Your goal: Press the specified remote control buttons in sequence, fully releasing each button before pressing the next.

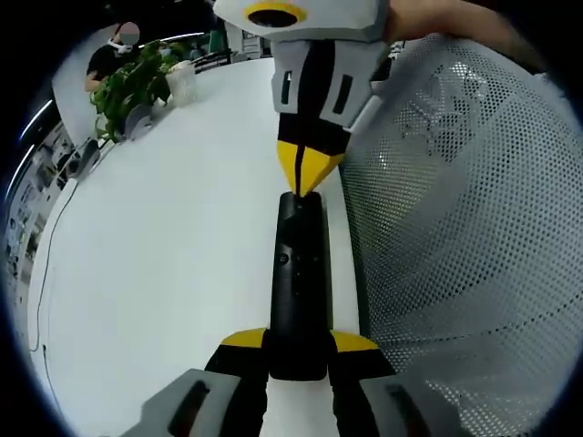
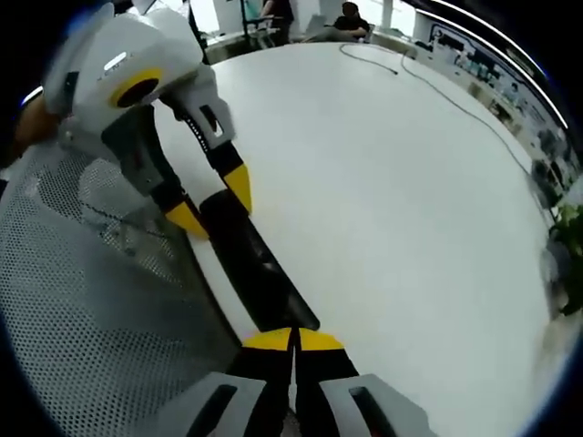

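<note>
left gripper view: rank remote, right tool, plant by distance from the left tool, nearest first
1. Remote, clamped between the left tool's jaws at its near end.
2. Right tool, closed tips at the remote's far end.
3. Plant, far across the white table, upper left.

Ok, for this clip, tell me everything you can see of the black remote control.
The remote control is a long, slim black bar, apparently matte plastic, with small buttons along its top face that are too faint to read. It lies flat near the edge of the white table, beside a grey mesh chair back. The left gripper clamps its near end between yellow-tipped jaws. The right gripper, jaws closed together, has its tip on or just above the far end; contact cannot be confirmed.
</note>
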Demonstrator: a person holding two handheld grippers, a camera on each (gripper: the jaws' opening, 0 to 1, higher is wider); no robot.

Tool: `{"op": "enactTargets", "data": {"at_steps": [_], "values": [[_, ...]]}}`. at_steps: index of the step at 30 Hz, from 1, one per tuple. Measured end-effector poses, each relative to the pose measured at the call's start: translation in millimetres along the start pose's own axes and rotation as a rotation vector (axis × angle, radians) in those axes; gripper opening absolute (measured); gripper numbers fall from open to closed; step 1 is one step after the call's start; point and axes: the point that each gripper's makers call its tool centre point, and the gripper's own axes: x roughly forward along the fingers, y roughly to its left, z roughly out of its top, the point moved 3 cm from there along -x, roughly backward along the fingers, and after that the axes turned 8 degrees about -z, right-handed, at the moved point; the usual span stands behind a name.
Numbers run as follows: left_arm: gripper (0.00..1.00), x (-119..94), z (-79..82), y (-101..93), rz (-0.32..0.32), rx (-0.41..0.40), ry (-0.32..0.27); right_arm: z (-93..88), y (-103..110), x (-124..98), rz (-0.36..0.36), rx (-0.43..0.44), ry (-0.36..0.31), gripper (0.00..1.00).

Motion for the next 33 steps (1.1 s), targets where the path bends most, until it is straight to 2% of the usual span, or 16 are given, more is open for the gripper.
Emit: {"op": "enactTargets", "data": {"at_steps": [5,11,13,14,16,18,21,25,29,33], "values": [[0.25,-0.2,-0.4,0.2,-0.001,0.0,-0.004,1.0,-0.1,1.6,-0.001,-0.012,0.021,0.0],[0.25,-0.5,-0.8,0.3,-0.002,0.002,-0.003,2.2,-2.7,2.7,0.005,0.089,0.06,0.0],[0.25,-0.6,-0.8,0.2,-0.003,0.003,-0.003,2.4,-0.5,2.2,-0.008,0.057,0.064,0.0],[0.25,-0.7,-0.9,0.2,-0.003,0.001,-0.005,2.2,-0.1,2.2,-0.025,0.005,0.064,0.0],[0.25,-0.8,-0.8,0.2,-0.003,-0.001,-0.005,1.8,1.7,2.3,-0.038,-0.015,0.058,0.0],[0.25,-0.8,-0.8,0.1,-0.002,-0.006,-0.005,0.3,1.8,1.3,-0.055,0.002,0.03,0.0],[0.25,-1.0,-0.9,0.1,-0.002,-0.005,-0.011,-1.0,1.3,0.2,-0.066,0.088,-0.045,0.0],[0.25,-1.0,-0.9,0.1,-0.003,0.0,-0.013,0.5,-1.6,0.3,-0.035,0.125,-0.019,0.0],[0.25,-1.2,-1.2,0.0,-0.005,0.007,-0.019,0.3,1.2,-0.4,-0.039,0.083,-0.03,0.0],[0.25,-1.1,-1.0,-0.1,-0.005,0.005,-0.022,8.6,5.2,-0.4,-0.008,0.106,-0.062,0.0]]}}
